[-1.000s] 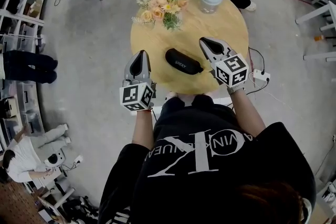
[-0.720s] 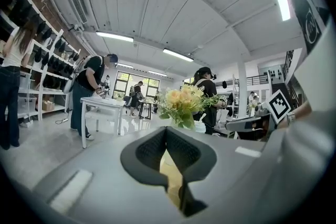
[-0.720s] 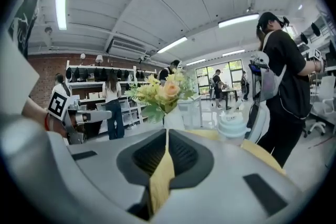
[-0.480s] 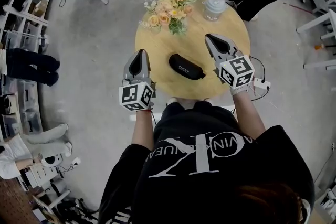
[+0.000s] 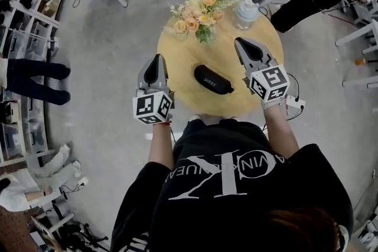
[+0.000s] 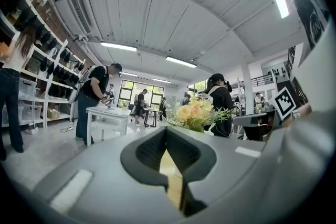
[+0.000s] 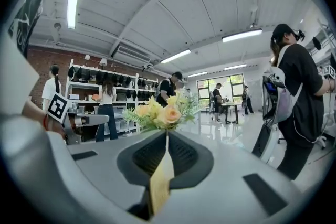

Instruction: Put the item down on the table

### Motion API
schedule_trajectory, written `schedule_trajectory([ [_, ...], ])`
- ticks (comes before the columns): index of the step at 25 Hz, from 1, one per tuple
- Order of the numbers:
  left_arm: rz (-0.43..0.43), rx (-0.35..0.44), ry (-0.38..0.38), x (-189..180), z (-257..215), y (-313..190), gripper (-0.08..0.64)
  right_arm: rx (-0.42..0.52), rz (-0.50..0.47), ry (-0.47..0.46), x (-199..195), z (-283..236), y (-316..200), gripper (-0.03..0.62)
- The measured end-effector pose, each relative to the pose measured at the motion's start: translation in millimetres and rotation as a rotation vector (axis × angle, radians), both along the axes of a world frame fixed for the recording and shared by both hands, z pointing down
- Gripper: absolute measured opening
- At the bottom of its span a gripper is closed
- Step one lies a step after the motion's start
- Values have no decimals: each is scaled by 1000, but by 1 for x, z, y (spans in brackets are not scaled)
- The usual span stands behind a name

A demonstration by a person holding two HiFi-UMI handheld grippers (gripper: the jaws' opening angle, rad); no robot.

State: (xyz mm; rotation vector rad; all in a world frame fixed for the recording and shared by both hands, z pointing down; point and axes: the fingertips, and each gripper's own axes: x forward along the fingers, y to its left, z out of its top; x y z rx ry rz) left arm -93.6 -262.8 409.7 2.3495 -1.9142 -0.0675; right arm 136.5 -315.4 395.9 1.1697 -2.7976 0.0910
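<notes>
In the head view, a round wooden table [image 5: 260, 32] stands on a grey polished floor [image 5: 112, 44]. A black case [image 5: 212, 79] lies flat near the table's middle, between the two claws and touching neither. A bunch of flowers [image 5: 198, 12] sits at the far edge, with a clear bottle [image 5: 246, 12] just beside it to the right. The left gripper [image 5: 155, 62] hangs at the table's left rim. The right gripper [image 5: 243, 44] is over the right part of the top. A white power strip [image 5: 293, 102] lies on the floor by the table's right side, and shelves [image 5: 23, 26] line the left wall.

The left gripper view shows what the head view does not. The left gripper [image 6: 167, 131] has its jaws together with nothing in them, and only a thin wedge of the wooden top shows past them. Beyond lie the flowers [image 6: 195, 113], a white work table [image 6: 107, 113] with a person standing at it, wall shelves [image 6: 47, 60] and a ribbed white ceiling with strip lights.

In the right gripper view, the right gripper [image 7: 167, 134] is likewise pressed together and empty. The flowers [image 7: 160, 112] rise straight ahead. A brick wall carries shelves [image 7: 105, 81], and a person in black [image 7: 294, 92] stands close at the right. The case shows in neither gripper view.
</notes>
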Motion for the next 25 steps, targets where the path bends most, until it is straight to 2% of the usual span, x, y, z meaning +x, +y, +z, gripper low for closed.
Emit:
schedule_trajectory([
  [9, -14, 40, -20, -3, -15, 0, 12, 61, 10, -4, -2, -19, -1, 21],
  [25, -27, 76, -32, -5, -30, 0, 12, 113, 17, -28, 3, -35, -1, 17],
])
